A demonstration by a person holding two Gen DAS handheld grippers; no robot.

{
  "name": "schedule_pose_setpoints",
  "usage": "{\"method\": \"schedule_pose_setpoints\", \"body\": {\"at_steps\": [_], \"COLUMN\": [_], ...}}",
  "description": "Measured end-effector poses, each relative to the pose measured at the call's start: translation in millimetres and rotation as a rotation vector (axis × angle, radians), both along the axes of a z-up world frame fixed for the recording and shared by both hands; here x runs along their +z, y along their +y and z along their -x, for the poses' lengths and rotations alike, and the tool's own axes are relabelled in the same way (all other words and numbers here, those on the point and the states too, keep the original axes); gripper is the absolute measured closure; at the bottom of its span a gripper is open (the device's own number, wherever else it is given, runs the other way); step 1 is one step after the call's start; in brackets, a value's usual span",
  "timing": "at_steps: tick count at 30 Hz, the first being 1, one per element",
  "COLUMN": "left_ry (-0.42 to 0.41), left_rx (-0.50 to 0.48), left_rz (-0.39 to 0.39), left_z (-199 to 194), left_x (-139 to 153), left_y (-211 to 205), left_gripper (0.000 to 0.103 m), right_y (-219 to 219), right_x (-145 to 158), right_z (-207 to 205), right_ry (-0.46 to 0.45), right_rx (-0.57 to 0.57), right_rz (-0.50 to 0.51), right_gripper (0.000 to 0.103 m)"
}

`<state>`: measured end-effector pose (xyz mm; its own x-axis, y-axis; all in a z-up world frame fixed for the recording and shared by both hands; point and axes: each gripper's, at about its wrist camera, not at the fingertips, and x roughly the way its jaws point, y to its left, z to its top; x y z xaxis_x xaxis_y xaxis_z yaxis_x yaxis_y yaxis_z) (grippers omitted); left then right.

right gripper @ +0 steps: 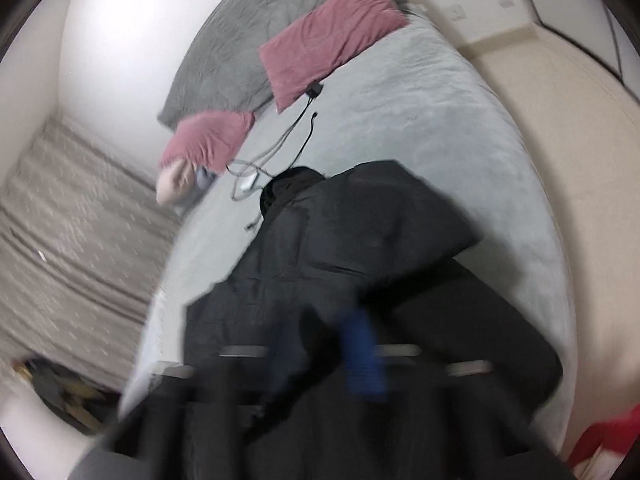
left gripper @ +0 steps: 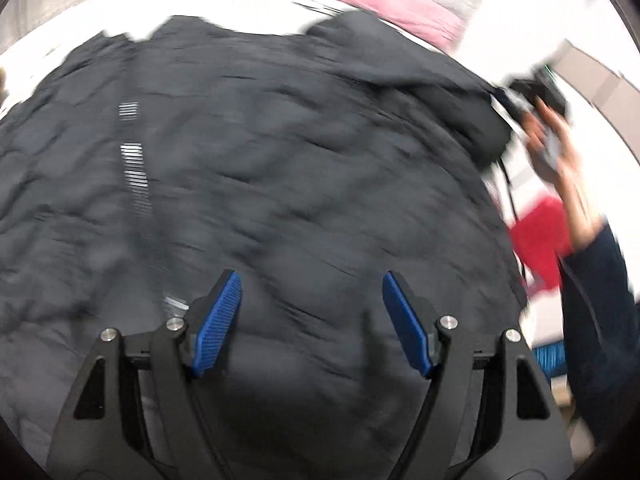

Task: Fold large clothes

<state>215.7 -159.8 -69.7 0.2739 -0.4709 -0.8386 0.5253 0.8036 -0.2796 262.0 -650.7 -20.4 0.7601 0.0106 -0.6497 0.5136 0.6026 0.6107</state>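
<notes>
black puffer jacket [left gripper: 280,152] is spread on the bed [right gripper: 420,120] for folding; left gripper [left gripper: 312,320] is held spread above it, right gripper [right gripper: 344,356] pressed together, seemingly pinching its edge.

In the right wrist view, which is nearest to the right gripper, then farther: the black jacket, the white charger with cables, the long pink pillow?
1. Black jacket, directly at the fingers.
2. White charger, beyond the jacket, mid-bed.
3. Long pink pillow, farthest, at the bed's head.
</notes>
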Motion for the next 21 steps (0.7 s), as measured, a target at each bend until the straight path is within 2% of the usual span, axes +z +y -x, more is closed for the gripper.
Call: {"method": "schedule_pose_setpoints", "body": {"at_steps": [3, 6, 8, 13, 17, 21], "left_ry": [-0.02, -0.008, -0.004, 0.027, -0.042, -0.028], "left_rx": [-0.082, -0.087, -0.086, -0.111, -0.034, 0.108], "left_rz": [-0.066, -0.139, -0.137, -0.13, -0.045, 0.004], "left_z": [26.4, 38.9, 44.1, 45.9, 22.6, -8.7], "left_x": [-7.8, -29.3, -32.1, -16.4, 19.3, 38.1], "left_y": [-24.3, -29.5, -27.2, -18.7, 10.8, 56.3], "left_gripper": [0.029, 0.029, 0.029, 0.029, 0.029, 0.029], "right_y": [5.5, 15.9, 22.9, 32.8, 49.0, 70.7], "right_x": [25.9, 55.0, 64.4, 71.9, 72.7, 89.8], "right_z": [4.9, 17.7, 19.2, 19.3, -1.8, -13.2], "right_ry": [-0.064, -0.116, -0.12, -0.139, -0.089, -0.117], "right_rx": [-0.018, -0.022, -0.017, -0.036, 0.031, 0.067], "right_rz": [0.074, 0.154, 0.182, 0.255, 0.337, 0.411], "right_gripper": [0.1, 0.1, 0.1, 0.101, 0.1, 0.1]}}
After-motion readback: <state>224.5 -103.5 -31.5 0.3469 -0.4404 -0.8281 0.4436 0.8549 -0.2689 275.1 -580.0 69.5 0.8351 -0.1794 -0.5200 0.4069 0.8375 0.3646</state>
